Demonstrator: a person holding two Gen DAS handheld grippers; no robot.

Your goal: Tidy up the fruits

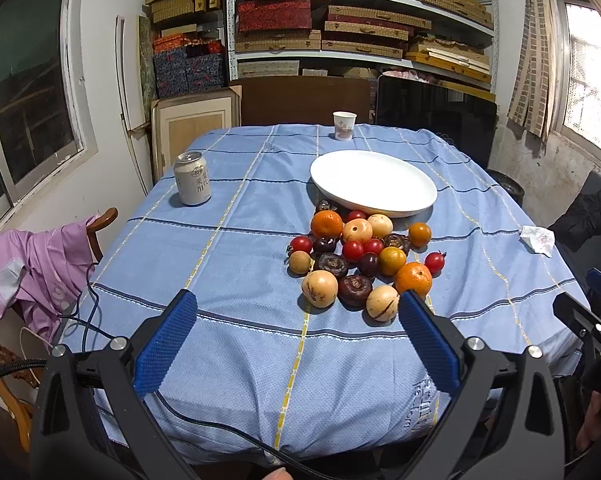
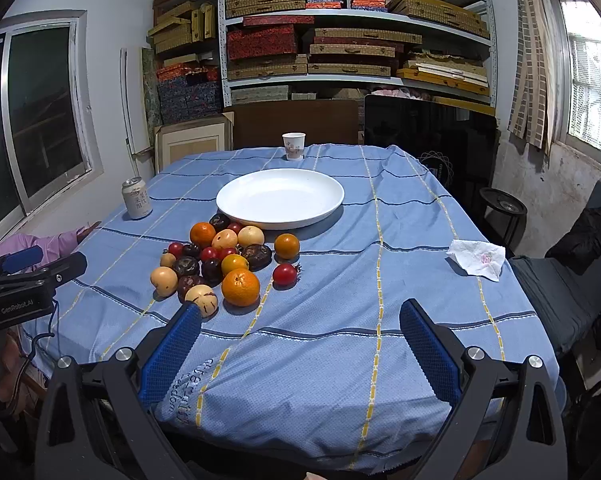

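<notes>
A pile of fruit lies on the blue tablecloth in front of an empty white plate (image 1: pixel 374 182) (image 2: pixel 280 198). It holds oranges (image 1: pixel 413 279) (image 2: pixel 240 287), red cherry tomatoes (image 1: pixel 434 262) (image 2: pixel 285 274), pale tan round fruits (image 1: pixel 319 288) (image 2: pixel 201 299) and dark brown fruits (image 1: pixel 354 289) (image 2: pixel 186 267). My left gripper (image 1: pixel 298 304) is open and empty above the table's near edge, just short of the pile. My right gripper (image 2: pixel 300 314) is open and empty, to the right of the pile.
A drink can (image 1: pixel 192 178) (image 2: pixel 136 198) stands at the table's left. A paper cup (image 1: pixel 344 125) (image 2: pixel 293 146) stands at the far edge. A crumpled tissue (image 1: pixel 537 240) (image 2: pixel 478 259) lies at the right. A chair with purple cloth (image 1: pixel 32 264) is on the left.
</notes>
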